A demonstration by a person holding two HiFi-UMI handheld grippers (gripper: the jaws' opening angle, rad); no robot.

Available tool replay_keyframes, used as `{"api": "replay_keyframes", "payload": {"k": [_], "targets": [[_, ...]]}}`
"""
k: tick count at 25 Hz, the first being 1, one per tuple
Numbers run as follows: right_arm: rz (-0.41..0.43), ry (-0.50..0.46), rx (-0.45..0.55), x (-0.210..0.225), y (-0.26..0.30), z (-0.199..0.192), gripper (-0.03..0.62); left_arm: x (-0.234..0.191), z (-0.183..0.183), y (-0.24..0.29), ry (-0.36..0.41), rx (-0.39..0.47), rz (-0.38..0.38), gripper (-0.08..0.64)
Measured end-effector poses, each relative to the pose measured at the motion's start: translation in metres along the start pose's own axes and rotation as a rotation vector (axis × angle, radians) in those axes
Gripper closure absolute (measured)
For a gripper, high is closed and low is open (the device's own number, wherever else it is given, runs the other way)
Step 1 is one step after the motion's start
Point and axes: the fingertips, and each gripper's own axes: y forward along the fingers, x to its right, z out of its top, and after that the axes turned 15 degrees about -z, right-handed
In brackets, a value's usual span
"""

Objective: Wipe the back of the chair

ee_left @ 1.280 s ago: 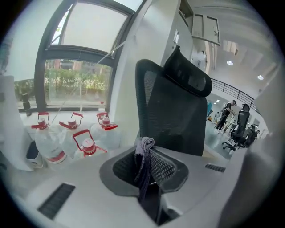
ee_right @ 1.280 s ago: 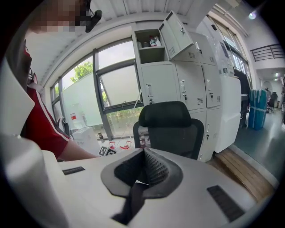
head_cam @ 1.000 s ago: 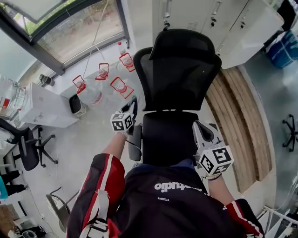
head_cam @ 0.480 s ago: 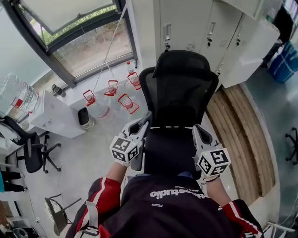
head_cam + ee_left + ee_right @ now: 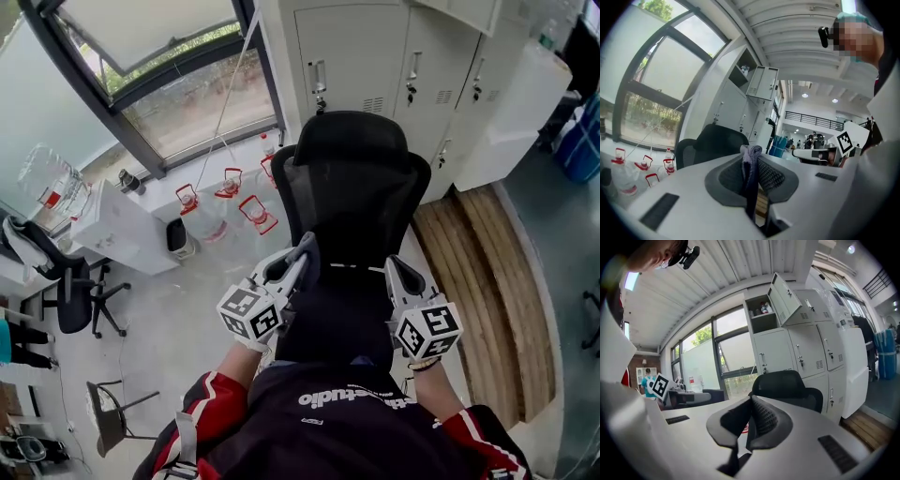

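Note:
A black mesh office chair [image 5: 352, 192] with a headrest stands in front of me, its back facing me. My left gripper [image 5: 304, 251] is at the lower left edge of the chair back, shut on a grey-blue cloth [image 5: 751, 161] that hangs between its jaws. The chair [image 5: 712, 143] shows beyond the cloth, slightly left. My right gripper [image 5: 393, 266] is held near the lower right edge of the back, apart from it. In the right gripper view the right gripper [image 5: 750, 401] has its jaws together with nothing in them, and the chair [image 5: 787, 387] is ahead.
White lockers [image 5: 375, 47] stand behind the chair, with a window to their left. Water jugs with red handles [image 5: 230, 202] and a small black bin [image 5: 178, 236] sit on the floor at left. A wooden platform [image 5: 478, 281] lies at right. Another office chair [image 5: 75, 291] is far left.
My left gripper with the cloth has moved right and forward, from beside the armrest to the lower left of the chair back. The right gripper has held its place.

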Motion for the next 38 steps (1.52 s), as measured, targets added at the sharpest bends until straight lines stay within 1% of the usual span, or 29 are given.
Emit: {"api": "replay_keyframes", "payload": {"k": [2,6,11,17,22,26,30,34,38], "targets": [[0.018,0.001,-0.008,0.013,-0.002,0.0,0.577,0.008,-0.001,0.007,-0.007,0.007,0.024,0.496],[0.056,0.008,-0.015,0.021,-0.004,0.001,0.577,0.022,0.005,0.009,0.034,-0.004,0.058,0.496],[0.091,0.02,-0.01,0.012,-0.01,-0.001,0.577,0.03,0.002,0.001,0.041,-0.012,0.087,0.495],[0.101,0.011,-0.02,-0.014,-0.031,-0.007,0.577,0.049,0.001,-0.027,0.049,-0.003,0.084,0.495],[0.102,-0.013,-0.012,-0.061,-0.071,-0.018,0.577,0.075,-0.016,-0.087,0.047,-0.003,0.081,0.496],[0.09,-0.041,-0.007,-0.111,-0.121,-0.033,0.577,0.104,-0.026,-0.154,0.063,0.009,0.084,0.495],[0.059,-0.059,-0.007,-0.152,-0.176,-0.053,0.577,0.139,-0.038,-0.219,0.075,0.02,0.076,0.497],[0.015,-0.057,-0.012,-0.175,-0.232,-0.071,0.577,0.172,-0.053,-0.263,0.075,0.023,0.055,0.495],[-0.018,-0.067,-0.003,-0.181,-0.283,-0.075,0.577,0.212,-0.057,-0.284,0.059,0.041,0.01,0.495]]}}
